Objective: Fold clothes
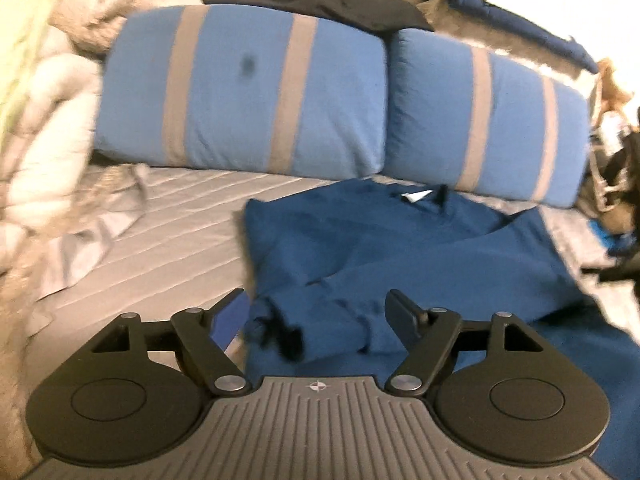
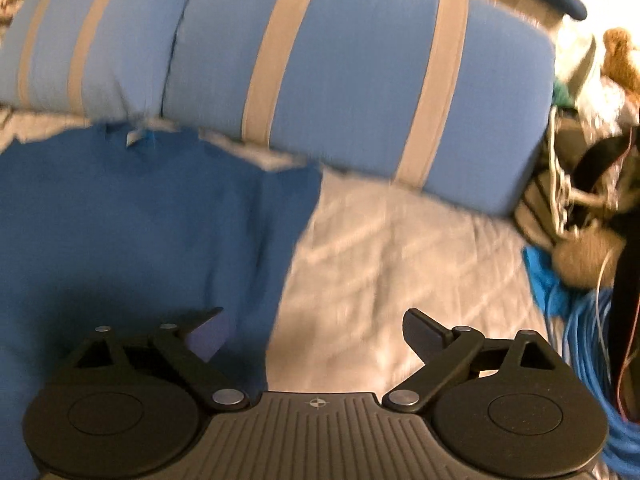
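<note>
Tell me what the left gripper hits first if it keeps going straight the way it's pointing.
Probably the blue garment lying rumpled on the bed just ahead of the left gripper, well before the striped pillows; depth is uncertain.

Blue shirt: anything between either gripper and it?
Nothing visible. The blue shirt lies bare on the bed. The left gripper is open right over its bunched fabric; the right gripper is open at its right edge.

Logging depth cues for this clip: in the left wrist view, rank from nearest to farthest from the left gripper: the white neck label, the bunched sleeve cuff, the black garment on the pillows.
From the left gripper:
1. Bunched sleeve cuff, between its fingers.
2. White neck label, mid-bed, at the collar.
3. Black garment, atop the pillows, at the back.
</note>
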Tool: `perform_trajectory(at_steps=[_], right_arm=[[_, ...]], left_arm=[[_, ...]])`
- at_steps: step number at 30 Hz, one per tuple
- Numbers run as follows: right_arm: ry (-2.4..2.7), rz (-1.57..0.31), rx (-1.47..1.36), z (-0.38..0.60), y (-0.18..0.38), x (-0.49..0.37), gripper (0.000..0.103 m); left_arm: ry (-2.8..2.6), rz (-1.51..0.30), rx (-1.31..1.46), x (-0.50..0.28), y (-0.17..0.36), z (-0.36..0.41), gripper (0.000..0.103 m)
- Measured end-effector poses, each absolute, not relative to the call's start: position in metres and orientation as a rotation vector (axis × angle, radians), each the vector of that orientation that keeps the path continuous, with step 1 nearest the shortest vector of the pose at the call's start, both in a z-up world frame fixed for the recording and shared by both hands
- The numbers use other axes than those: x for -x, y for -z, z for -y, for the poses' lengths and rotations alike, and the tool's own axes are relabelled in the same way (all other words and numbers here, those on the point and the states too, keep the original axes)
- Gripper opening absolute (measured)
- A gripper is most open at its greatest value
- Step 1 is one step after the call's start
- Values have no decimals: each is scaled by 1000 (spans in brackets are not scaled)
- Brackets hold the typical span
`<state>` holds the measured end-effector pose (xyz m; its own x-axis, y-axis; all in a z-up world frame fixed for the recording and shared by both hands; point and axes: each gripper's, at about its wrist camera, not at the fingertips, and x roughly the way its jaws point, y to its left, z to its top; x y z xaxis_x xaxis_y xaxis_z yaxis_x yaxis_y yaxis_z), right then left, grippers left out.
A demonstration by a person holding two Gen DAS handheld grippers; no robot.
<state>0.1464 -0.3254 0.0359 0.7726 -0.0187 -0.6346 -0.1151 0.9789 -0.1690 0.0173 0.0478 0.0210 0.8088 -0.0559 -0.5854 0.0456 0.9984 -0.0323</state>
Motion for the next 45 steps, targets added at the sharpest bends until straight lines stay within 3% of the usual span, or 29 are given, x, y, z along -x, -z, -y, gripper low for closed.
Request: perform_trajectory(at_steps=[11, 17, 22, 27, 33, 40, 45], right_arm=[[9, -662, 171, 327, -38, -242, 95], [92, -743, 180, 329, -1, -287, 94], [240, -756, 52, 354, 24, -292, 96], [219, -674, 31, 352, 12, -277, 95], [118, -627, 75, 335, -1, -286, 96], [205, -698, 154, 328, 16, -313, 98], [225, -648, 172, 325, -7, -288, 99]], left_arm=[[3, -623, 18, -8, -5, -40, 75], [-16, -618, -62, -6, -1, -27, 75], [8, -620, -71, -8, 1, -27, 75], [1, -622, -64, -8, 1, -27, 75], [-11, -628, -72, -9, 1, -25, 75], [-18, -638, -74, -11, 2, -26, 75], [-22, -640, -75, -10, 2, -27, 75]])
